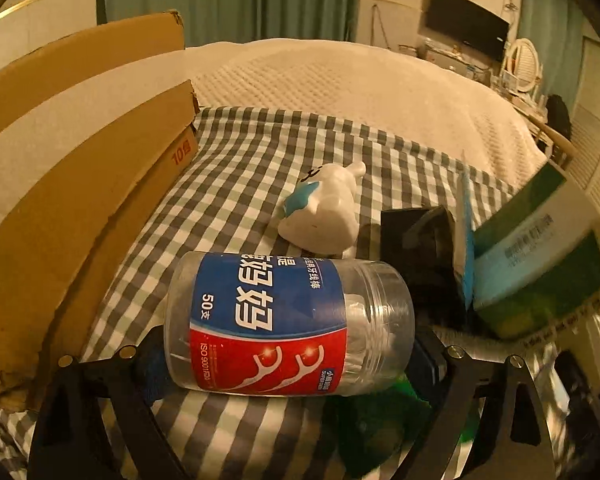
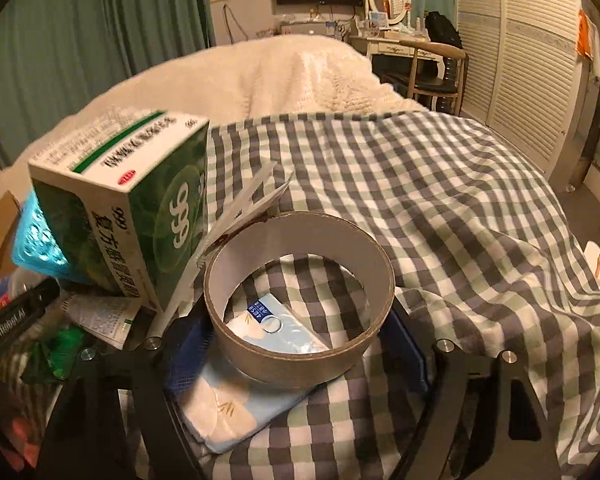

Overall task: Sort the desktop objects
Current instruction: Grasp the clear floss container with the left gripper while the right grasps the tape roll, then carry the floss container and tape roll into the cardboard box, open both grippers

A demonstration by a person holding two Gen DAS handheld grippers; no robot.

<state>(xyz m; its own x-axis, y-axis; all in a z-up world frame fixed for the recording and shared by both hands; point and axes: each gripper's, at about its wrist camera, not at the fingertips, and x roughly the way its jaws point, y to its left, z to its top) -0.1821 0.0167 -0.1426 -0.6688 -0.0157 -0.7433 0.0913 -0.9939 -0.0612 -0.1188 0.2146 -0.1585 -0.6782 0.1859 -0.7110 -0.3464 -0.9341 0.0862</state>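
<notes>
In the left wrist view my left gripper (image 1: 290, 356) is shut on a clear floss-pick jar (image 1: 288, 322) with a blue and red label, held sideways just above the checked cloth (image 1: 236, 184). In the right wrist view my right gripper (image 2: 296, 336) is shut on a brown tape roll (image 2: 300, 304), which sits over a light blue tissue pack (image 2: 236, 404). A green and white medicine box (image 2: 132, 208) leans just left of the roll; it also shows in the left wrist view (image 1: 540, 264).
An open cardboard box (image 1: 72, 184) stands at the left. A white tooth-shaped figure (image 1: 328, 212) and a black box (image 1: 420, 248) lie beyond the jar. A blue perforated basket (image 2: 36, 240) and green wrappers (image 2: 56, 352) lie left of the medicine box. The bed lies behind.
</notes>
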